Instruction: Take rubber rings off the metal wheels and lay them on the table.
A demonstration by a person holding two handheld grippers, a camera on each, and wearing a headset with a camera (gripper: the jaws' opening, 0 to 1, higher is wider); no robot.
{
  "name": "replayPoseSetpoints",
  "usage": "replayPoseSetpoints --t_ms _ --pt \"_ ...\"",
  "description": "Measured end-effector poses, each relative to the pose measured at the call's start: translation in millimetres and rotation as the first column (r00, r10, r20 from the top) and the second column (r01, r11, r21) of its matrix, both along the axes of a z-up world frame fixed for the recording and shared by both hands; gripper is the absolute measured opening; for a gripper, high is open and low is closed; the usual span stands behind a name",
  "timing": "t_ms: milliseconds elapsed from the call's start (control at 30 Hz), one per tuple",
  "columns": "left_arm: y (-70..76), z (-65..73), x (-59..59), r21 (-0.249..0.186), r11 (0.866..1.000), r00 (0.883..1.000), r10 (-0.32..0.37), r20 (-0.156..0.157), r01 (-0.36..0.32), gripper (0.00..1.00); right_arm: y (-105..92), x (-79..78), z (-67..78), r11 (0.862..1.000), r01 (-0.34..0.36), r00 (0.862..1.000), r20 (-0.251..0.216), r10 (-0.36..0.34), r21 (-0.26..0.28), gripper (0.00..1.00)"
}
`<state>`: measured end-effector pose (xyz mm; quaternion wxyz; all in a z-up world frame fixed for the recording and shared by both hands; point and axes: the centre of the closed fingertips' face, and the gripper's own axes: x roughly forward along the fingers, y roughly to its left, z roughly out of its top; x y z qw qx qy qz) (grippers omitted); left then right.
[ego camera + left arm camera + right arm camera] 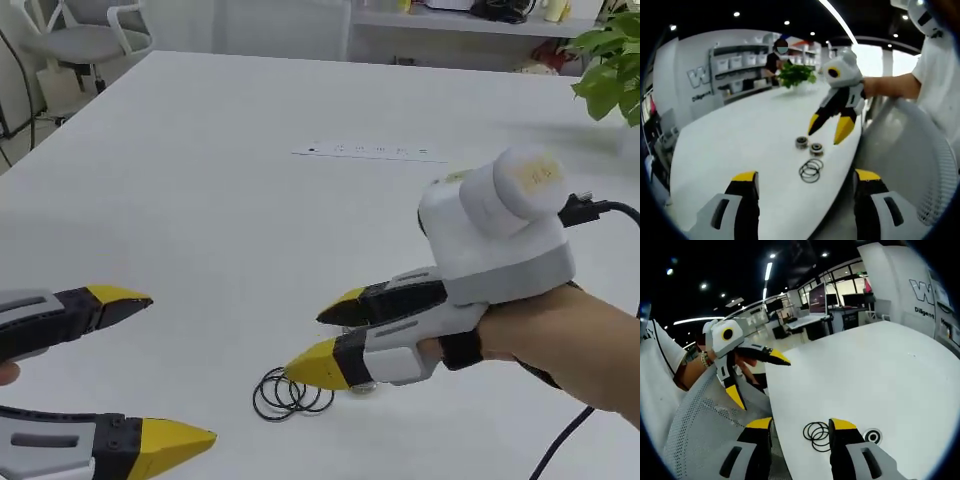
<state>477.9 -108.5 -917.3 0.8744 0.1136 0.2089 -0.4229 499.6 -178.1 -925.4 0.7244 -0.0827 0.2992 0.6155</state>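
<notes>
Rubber rings (pixel 290 392): likely thin, limp, light; pinch one loop's edge.
Right claw (pixel 322 338): parted, empty.
Left claw (pixel 172 368): parted, empty.

The desk (pixel 250 180) is plain white. The rings (pixel 290 392) are black. Both the left tongs (pixel 182 368) and the right tongs (pixel 303 345) have yellow tips on black and grey bodies. The plant (pixel 610 70) is green.
</notes>
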Motion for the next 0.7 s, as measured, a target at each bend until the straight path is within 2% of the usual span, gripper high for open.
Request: replayPoseSetpoints --t_ms 67,200,333,567,700 --pt "-0.6 -0.5 -0.5 0.002 1.000 1.000 -0.004 -0.002 0.004 0.79 -2.2 -2.8 6.1 1.000 0.000 1.000 0.019 0.000 0.013 0.46" --pt "-2.0 -1.3 -1.9 0.002 1.000 1.000 -0.013 -0.009 0.013 0.79 -9.9 -5.8 16.4 0.999 0.011 0.999 0.046 -0.012 0.035 0.59" --pt "-5.8 0.3 -3.8 -0.019 1.000 1.000 -0.022 -0.022 0.021 0.83 -17.6 -6.7 25.8 0.997 0.031 0.997 0.067 -0.035 0.064 0.64" --pt "-5.2 2.5 -4.3 -0.022 0.999 1.000 -0.024 -0.017 0.024 0.85 -36.3 -7.0 41.6 0.994 0.055 0.992 0.108 -0.065 0.098 0.79" --pt "-3.9 6.1 -3.3 -0.032 0.999 1.000 -0.020 -0.011 0.019 0.85 -49.5 -5.3 50.9 0.990 0.080 0.987 0.130 -0.095 0.120 0.82"
